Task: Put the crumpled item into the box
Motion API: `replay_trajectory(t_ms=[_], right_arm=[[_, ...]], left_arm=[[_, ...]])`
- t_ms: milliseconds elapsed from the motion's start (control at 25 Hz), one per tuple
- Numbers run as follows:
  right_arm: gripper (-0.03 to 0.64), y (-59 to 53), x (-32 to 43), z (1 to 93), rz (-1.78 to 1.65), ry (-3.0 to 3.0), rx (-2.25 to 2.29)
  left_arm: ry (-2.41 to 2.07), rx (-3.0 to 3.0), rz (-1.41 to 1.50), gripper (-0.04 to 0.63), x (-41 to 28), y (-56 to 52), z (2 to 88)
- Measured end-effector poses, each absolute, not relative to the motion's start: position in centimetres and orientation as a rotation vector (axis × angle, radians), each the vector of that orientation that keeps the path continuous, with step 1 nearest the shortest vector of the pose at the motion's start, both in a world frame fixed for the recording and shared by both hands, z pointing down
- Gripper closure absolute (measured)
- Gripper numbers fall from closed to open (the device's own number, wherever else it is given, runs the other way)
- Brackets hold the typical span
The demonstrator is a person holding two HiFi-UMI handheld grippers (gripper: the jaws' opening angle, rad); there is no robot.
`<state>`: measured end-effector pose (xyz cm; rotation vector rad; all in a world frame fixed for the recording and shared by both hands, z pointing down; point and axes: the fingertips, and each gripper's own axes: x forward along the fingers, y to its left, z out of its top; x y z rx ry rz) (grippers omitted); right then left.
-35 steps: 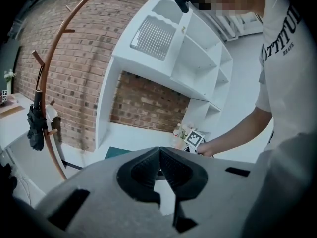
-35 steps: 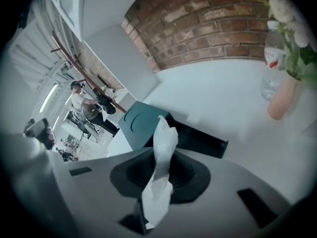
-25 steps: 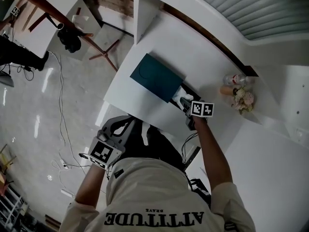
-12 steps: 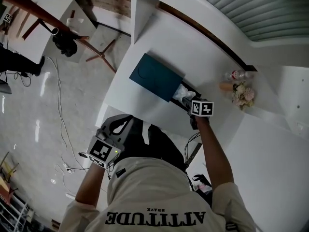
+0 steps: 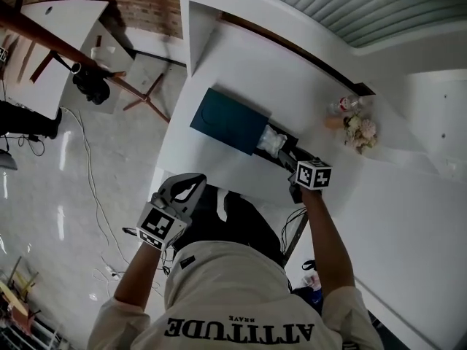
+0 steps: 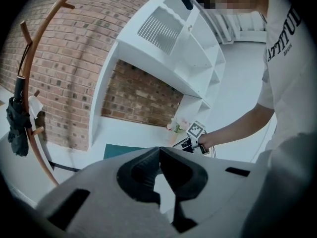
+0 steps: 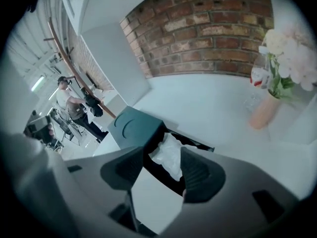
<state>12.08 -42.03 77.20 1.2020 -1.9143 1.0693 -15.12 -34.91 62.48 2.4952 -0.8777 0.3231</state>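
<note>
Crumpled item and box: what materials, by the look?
Crumpled item: thin white paper or plastic film, going by the irregular creases; the look doesn't settle which. Box: probably cardboard with a matte dark teal finish, given its crisp flat faces and lack of glare.

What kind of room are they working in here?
Probably a studio or office-style room rather than a home: a white built-in counter against a brick wall, a vase of flowers on it, and loose cables trailing over a glossy floor.

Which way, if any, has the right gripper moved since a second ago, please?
Yes: the right gripper drew back from the dark teal box; its jaws have just been opening, empty, leaving the white crumpled item inside.
</note>
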Motion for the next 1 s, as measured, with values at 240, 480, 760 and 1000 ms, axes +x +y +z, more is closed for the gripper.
replay_trajectory(t_ms=[240,480,760,1000], right_arm=[[0.428,-40.7,12.0,71.5,1.025,-2.065,1.29],[0.478,-37.9,12.8,65.9,0.966,-2.209,1.399],[0.538,-32.8,15.8,61.5,0.995,-2.312,1.548],[0.574,-26.1,17.9,59.0,0.971,-2.374,1.622]], left_arm=[[-0.819,2.496,0.382,0.569,-13.4,-34.7,62.7],[-0.815,2.512,0.404,0.569,-11.6,-34.5,61.9],[-0.837,2.504,0.405,0.569,-9.2,-32.5,60.5],[-0.875,2.508,0.379,0.569,-7.0,-28.8,58.9]])
